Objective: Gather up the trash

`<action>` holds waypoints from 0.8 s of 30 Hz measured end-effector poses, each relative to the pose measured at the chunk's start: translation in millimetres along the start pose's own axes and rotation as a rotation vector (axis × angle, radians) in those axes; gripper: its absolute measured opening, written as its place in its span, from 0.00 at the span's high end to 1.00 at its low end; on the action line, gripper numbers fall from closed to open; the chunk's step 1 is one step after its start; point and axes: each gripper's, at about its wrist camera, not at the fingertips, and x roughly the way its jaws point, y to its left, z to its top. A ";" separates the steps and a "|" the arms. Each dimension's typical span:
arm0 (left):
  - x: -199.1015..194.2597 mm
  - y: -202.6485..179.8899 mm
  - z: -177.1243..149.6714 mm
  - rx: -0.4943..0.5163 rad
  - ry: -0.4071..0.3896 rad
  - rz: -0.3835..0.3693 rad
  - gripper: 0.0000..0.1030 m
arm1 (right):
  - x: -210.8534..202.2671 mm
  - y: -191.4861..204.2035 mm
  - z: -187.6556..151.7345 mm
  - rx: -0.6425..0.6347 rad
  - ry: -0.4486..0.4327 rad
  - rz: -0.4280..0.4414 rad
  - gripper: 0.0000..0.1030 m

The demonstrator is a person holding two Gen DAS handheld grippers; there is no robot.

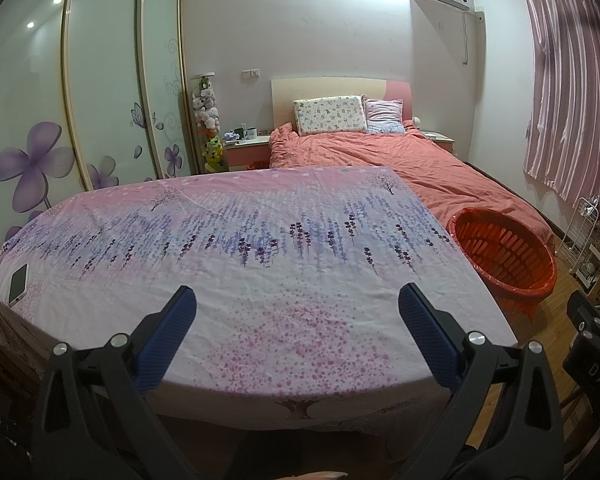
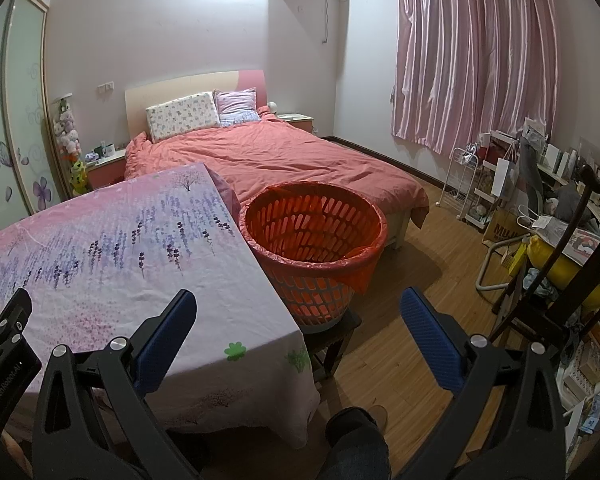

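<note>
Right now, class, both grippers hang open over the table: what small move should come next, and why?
Probably a look around for trash: the floral tablecloth shows only a phone, and the left gripper and right gripper are open and empty. The lined orange basket waits beside the table.

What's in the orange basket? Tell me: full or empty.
Empty as far as visible: the orange basket shows only bare liner and slatted walls; its bottom is partly hidden.

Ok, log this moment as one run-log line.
left gripper: open, empty | right gripper: open, empty | table: phone only, no trash seen | orange basket: beside table
</note>
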 end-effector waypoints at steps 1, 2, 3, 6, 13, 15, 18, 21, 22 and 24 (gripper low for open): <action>0.0 0.0 0.1 0.000 0.000 0.000 0.04 | 0.6 -0.1 0.4 0.000 0.000 0.000 0.02; 0.0 0.0 0.0 0.000 0.000 -0.001 0.04 | 0.7 -0.2 0.5 0.000 0.000 0.001 0.02; -0.1 0.1 -0.3 0.000 0.000 -0.001 0.04 | 0.7 -0.2 0.5 -0.001 0.000 0.000 0.02; 0.1 0.0 0.1 -0.001 0.000 -0.001 0.04 | 0.8 -0.3 0.7 -0.001 0.000 0.001 0.02; 0.1 -0.2 -0.5 0.000 0.000 -0.006 0.04 | 1.2 -0.1 -0.1 -0.001 0.002 0.001 0.02; -0.1 -0.1 -2.1 0.000 -0.001 -0.009 0.04 | 0.6 -0.9 -2.0 -0.001 0.004 0.001 0.02; -0.3 -0.2 -2.6 0.001 0.000 -0.011 0.04 | 2.2 -2.0 -4.8 -0.002 0.007 0.003 0.02; -1.3 -1.2 -4.6 0.001 0.002 -0.015 0.04 | 2.4 -2.0 -5.1 -0.002 0.008 0.004 0.02; -1.9 -1.6 -5.3 0.001 0.002 -0.016 0.04 | 2.3 -1.9 -5.2 -0.002 0.008 0.004 0.02; -1.7 -1.2 -4.1 0.001 0.001 -0.016 0.04 | 2.3 -1.7 -5.0 -0.002 0.008 0.003 0.02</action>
